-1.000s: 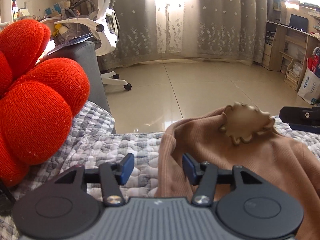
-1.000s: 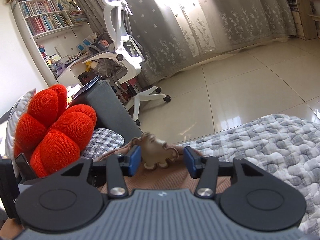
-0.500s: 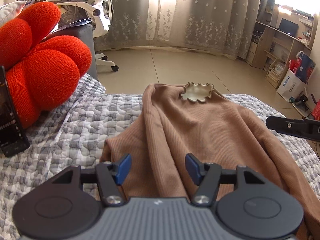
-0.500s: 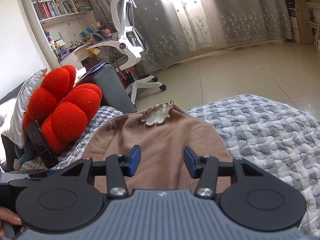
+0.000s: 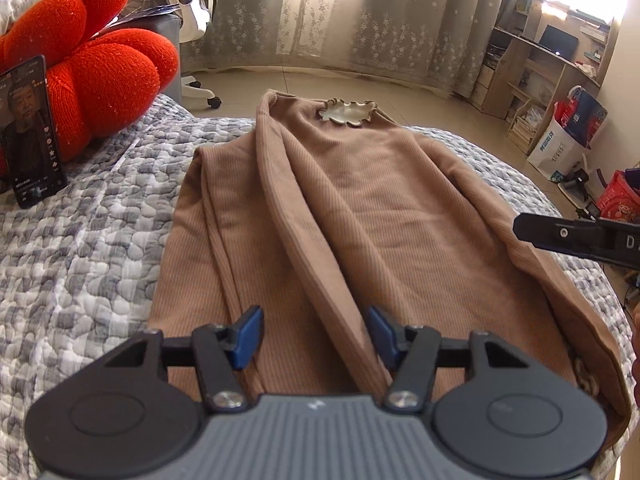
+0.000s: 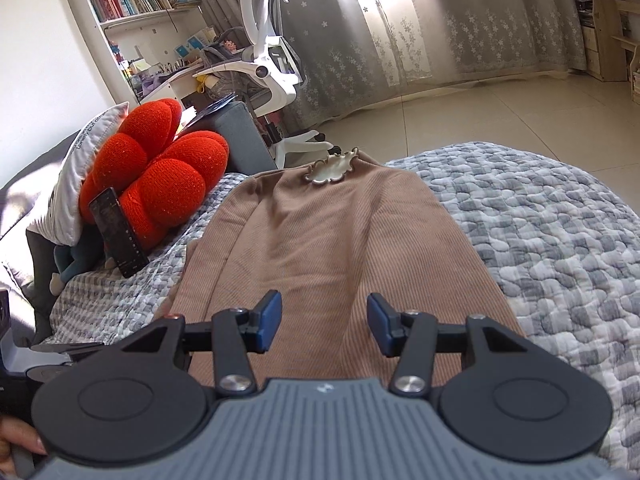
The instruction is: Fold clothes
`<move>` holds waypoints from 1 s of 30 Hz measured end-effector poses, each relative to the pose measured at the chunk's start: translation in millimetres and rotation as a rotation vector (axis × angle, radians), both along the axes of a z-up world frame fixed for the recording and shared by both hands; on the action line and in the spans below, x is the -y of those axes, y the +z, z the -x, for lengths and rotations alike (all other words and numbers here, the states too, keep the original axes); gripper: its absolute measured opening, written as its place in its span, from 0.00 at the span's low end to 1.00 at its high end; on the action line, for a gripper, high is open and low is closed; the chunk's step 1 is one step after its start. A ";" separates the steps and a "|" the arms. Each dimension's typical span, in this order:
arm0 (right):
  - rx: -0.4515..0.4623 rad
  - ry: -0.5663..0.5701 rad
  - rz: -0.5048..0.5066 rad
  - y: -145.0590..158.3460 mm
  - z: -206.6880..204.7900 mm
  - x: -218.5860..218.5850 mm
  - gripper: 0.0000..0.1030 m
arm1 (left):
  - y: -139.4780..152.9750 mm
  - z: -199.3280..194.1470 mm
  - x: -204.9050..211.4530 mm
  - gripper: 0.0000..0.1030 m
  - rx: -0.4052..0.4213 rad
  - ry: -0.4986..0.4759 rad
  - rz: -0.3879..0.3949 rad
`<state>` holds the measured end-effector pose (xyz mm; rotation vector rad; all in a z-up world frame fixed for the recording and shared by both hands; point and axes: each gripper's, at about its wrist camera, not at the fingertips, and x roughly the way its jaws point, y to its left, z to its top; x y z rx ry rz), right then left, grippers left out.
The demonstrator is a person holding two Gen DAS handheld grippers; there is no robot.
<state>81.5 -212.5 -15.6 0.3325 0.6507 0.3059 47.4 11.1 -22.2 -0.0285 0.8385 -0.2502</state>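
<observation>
A grey quilt (image 5: 80,248) near curtains (image 6: 460,20); the brown top (image 5: 360,208) lies under both grippers (image 5: 314,334) (image 6: 324,326), jaws apart, empty.

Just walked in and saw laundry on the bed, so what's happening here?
A person holds a gripper in each hand over a brown ribbed top spread on a grey quilted cover. The left gripper and right gripper both stand open above its near end, gripping nothing. One sleeve is already folded in along the body; the ruffled collar lies at the far end.
</observation>
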 end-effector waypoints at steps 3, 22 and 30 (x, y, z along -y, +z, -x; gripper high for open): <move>-0.013 -0.001 0.000 -5.7 11.2 -0.3 0.50 | 0.1 12.3 1.8 0.56 0.008 -0.006 0.002; -0.065 0.043 0.027 -22.2 70.5 -8.5 0.50 | -0.6 73.9 11.3 0.56 0.085 -0.041 -0.065; -0.078 0.076 0.014 -29.2 82.4 -11.9 0.50 | -5.2 84.8 14.3 0.20 0.105 -0.099 0.006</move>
